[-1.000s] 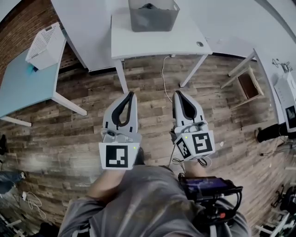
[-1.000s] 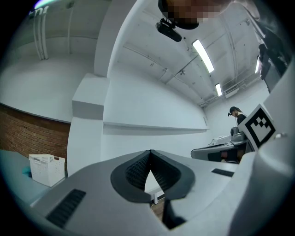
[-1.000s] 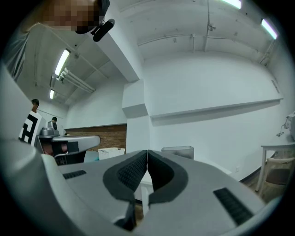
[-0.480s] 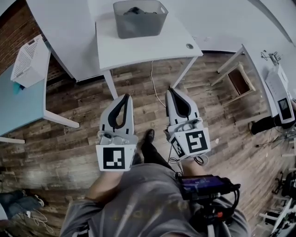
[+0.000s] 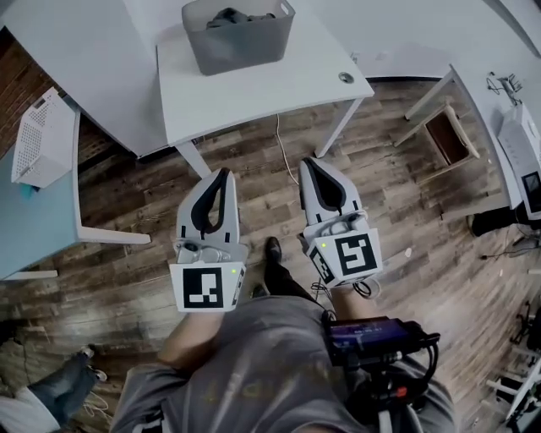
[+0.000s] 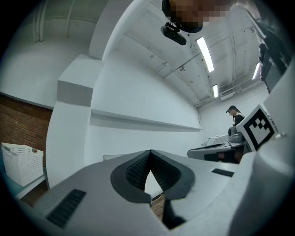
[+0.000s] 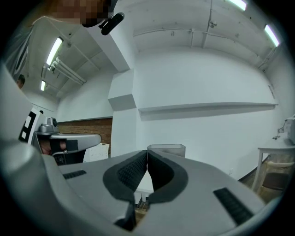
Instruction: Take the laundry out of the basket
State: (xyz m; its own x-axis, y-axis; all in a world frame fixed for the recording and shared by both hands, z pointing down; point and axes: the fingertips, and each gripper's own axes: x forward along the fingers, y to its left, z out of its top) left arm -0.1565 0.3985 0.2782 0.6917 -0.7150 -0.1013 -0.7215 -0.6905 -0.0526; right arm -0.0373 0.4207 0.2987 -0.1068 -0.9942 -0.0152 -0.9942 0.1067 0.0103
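A grey basket (image 5: pixel 237 44) stands on a white table (image 5: pixel 254 84) at the top of the head view, with dark laundry (image 5: pixel 238 15) showing inside it. Both grippers hang over the wooden floor, short of the table's near edge. My left gripper (image 5: pixel 222 172) is shut with nothing in it, its pads meeting in the left gripper view (image 6: pixel 150 153). My right gripper (image 5: pixel 308 162) is likewise shut and holds nothing. Past its closed tips (image 7: pixel 147 153), the right gripper view shows the grey basket (image 7: pixel 167 149) straight ahead.
A white lattice basket (image 5: pixel 42 139) sits on a pale blue table (image 5: pixel 34 220) at the left. A wooden box (image 5: pixel 448 135) stands on the floor at the right. A cable (image 5: pixel 283 144) trails under the white table. Someone's leg (image 5: pixel 59 389) shows at the bottom left.
The white table and grey basket have drifted left and come nearer in the head view. A shoe now shows between the grippers. Both grippers stay shut, side by side.
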